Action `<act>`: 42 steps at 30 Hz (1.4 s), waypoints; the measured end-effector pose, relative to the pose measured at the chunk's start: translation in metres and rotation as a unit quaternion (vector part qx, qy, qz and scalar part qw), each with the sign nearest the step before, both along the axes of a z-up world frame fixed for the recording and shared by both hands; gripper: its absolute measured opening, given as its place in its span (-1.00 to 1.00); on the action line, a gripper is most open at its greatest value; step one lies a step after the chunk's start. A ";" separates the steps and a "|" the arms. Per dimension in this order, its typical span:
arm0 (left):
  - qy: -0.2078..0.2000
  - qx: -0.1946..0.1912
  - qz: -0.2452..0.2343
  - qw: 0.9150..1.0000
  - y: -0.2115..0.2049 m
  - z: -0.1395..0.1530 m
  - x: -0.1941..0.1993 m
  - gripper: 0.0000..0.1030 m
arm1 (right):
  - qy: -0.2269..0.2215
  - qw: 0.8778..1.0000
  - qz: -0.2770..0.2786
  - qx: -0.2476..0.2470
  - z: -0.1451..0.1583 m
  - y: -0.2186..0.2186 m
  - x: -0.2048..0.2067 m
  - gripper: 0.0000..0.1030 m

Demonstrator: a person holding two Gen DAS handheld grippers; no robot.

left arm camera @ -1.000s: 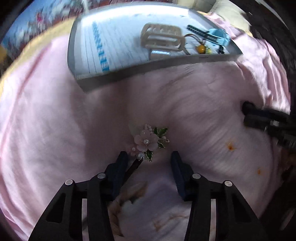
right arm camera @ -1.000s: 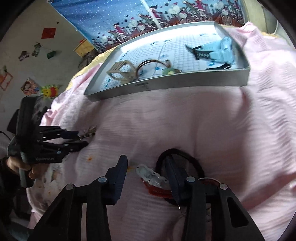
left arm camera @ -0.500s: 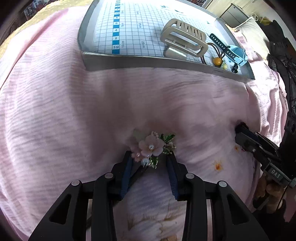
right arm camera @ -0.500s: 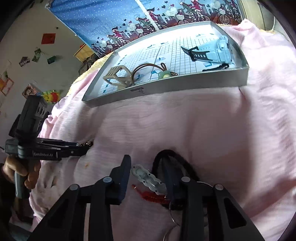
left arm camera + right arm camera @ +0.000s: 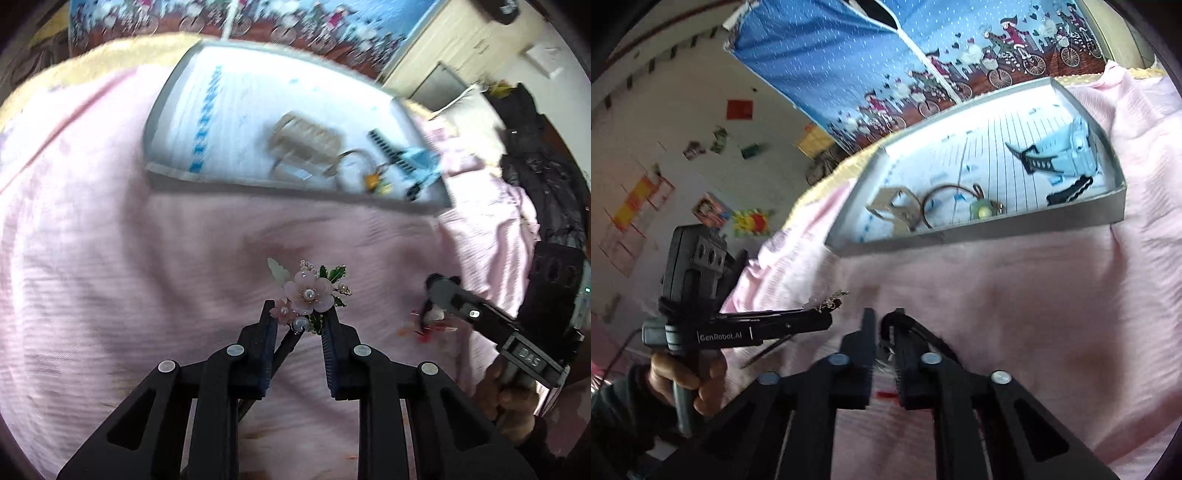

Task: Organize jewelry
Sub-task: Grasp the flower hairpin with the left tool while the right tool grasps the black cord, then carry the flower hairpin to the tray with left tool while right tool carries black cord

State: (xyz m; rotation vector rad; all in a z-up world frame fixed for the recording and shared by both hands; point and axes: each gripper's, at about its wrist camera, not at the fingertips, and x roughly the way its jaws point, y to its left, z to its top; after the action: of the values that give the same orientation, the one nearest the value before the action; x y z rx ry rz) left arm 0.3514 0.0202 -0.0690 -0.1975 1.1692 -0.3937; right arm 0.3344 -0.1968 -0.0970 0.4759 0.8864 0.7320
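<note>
Your whole working surface is a bed covered in a pink ribbed blanket (image 5: pixel 155 266), and the grey shallow metal tray with a grid-printed liner (image 5: pixel 982 232) sits on it well ahead of both claws. Inside the tray, in your right wrist view, you can see a light blue plastic watch with a black strap (image 5: pixel 1060 157) at the right end, a beige plastic hair claw clip (image 5: pixel 892 208) toward the left, and a thin brown cord loop with a small green bead (image 5: pixel 982 210) between them; the left wrist view of the tray is motion-blurred. Your left claw (image 5: pixel 298 325) is closed down to a narrow gap on the pink flower hairpin with pearl beads and green enamel leaves (image 5: pixel 308 291): its dark pin stem runs back between the fingers while the flower head sticks out past the tips, lifted off the blanket as the right wrist view shows. Your right claw (image 5: pixel 884 326) is nearly closed, its fingers pinching a black braided cord loop (image 5: pixel 923 332) with something red and white hanging under it; what that trinket is cannot be told through the blur. Each claw is held by a hand (image 5: pixel 685 380) on its grip.
</note>
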 end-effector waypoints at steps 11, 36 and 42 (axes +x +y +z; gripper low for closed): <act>-0.055 -0.034 -0.006 0.998 -0.048 0.025 0.003 -0.63 | -0.018 0.997 -0.050 0.047 0.023 -0.046 0.004 -0.87; -0.009 -0.062 -0.030 0.998 -0.120 -0.043 0.014 -0.63 | 0.043 0.985 -0.150 0.078 -0.003 -0.112 0.020 -0.85; -0.017 -0.026 -0.022 0.999 -0.124 -0.047 0.014 -0.63 | 0.023 0.981 -0.172 0.080 0.005 -0.124 0.018 -0.85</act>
State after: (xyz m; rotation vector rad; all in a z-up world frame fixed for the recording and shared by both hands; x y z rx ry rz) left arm 0.3654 -0.1036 -0.1156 -0.2093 1.1321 -0.4647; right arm 0.3528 -0.3207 -0.0924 0.7713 0.7644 0.4766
